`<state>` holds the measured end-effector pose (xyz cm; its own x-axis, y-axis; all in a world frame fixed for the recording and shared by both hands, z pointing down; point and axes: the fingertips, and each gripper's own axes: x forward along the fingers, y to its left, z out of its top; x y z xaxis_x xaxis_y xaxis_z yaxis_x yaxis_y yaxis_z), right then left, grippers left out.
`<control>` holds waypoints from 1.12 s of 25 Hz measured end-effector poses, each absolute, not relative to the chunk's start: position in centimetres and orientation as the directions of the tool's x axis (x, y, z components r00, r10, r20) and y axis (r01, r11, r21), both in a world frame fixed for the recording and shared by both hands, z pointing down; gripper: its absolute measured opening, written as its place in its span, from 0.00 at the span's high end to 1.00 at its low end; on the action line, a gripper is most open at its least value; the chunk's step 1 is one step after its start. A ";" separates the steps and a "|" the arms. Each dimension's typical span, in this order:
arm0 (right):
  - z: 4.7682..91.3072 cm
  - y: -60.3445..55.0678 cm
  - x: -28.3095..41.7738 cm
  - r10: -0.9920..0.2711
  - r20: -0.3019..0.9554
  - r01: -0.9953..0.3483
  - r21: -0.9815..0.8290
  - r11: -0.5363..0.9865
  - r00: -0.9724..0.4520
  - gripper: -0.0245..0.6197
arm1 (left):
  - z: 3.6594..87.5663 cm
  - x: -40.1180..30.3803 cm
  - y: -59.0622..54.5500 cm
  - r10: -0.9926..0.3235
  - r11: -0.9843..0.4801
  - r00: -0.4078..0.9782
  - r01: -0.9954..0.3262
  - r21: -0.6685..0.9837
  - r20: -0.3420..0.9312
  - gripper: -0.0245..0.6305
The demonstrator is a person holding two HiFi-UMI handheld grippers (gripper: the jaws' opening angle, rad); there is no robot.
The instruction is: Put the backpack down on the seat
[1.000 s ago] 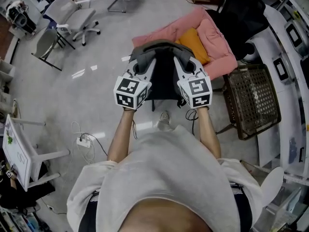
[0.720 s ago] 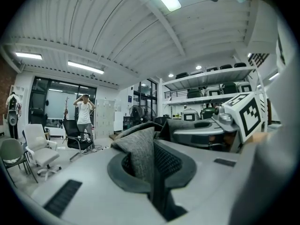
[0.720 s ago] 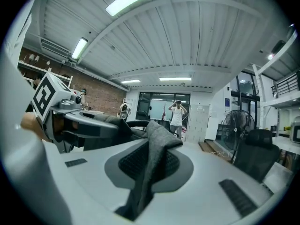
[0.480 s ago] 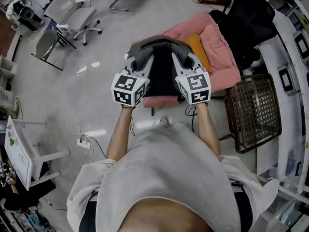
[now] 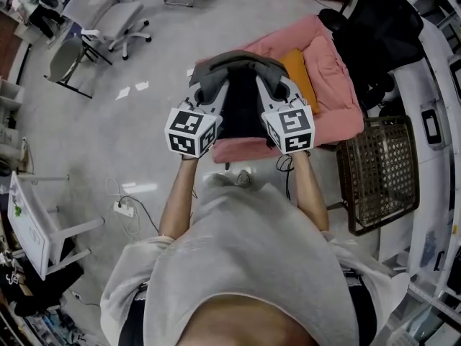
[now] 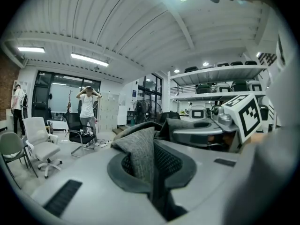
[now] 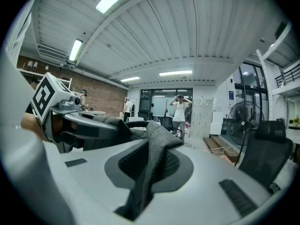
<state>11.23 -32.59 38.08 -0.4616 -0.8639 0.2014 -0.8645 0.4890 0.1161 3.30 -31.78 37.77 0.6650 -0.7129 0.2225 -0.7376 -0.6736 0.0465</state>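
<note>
A black backpack hangs by its grey shoulder straps over the front part of a pink cushioned seat, which carries an orange cushion. In the head view my left gripper is shut on the left strap and my right gripper is shut on the right strap. The left gripper view shows grey strap fabric pinched between the jaws of the left gripper. In the right gripper view the right gripper clamps a fold of strap. The backpack's underside is hidden.
A brown wicker basket stands right of the seat, with a black office chair behind it. White office chairs are at the far left. A power strip and cables lie on the floor. A person stands far off.
The backpack and both grippers have come forward over the pink seat, which now lies under the bag's lower part. Both grips stay the same.
</note>
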 end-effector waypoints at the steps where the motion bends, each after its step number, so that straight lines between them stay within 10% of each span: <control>1: 38.3 -33.0 11.2 -0.863 0.204 -0.865 0.113 0.489 -0.461 0.92 | 38.0 3.3 -32.2 -0.712 -0.674 0.665 -0.737 0.048 0.226 0.92; 28: 45.4 -44.4 8.3 -0.871 0.328 -0.914 0.051 0.403 -0.366 0.92 | 45.0 0.1 -44.7 -0.589 -0.746 0.745 -0.650 0.145 0.312 0.92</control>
<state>8.29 -44.35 45.40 -0.3659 -0.8708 0.3284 -0.9137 0.4031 0.0508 0.13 -44.74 44.96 0.7451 -0.5894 0.3122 -0.6505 -0.7456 0.1449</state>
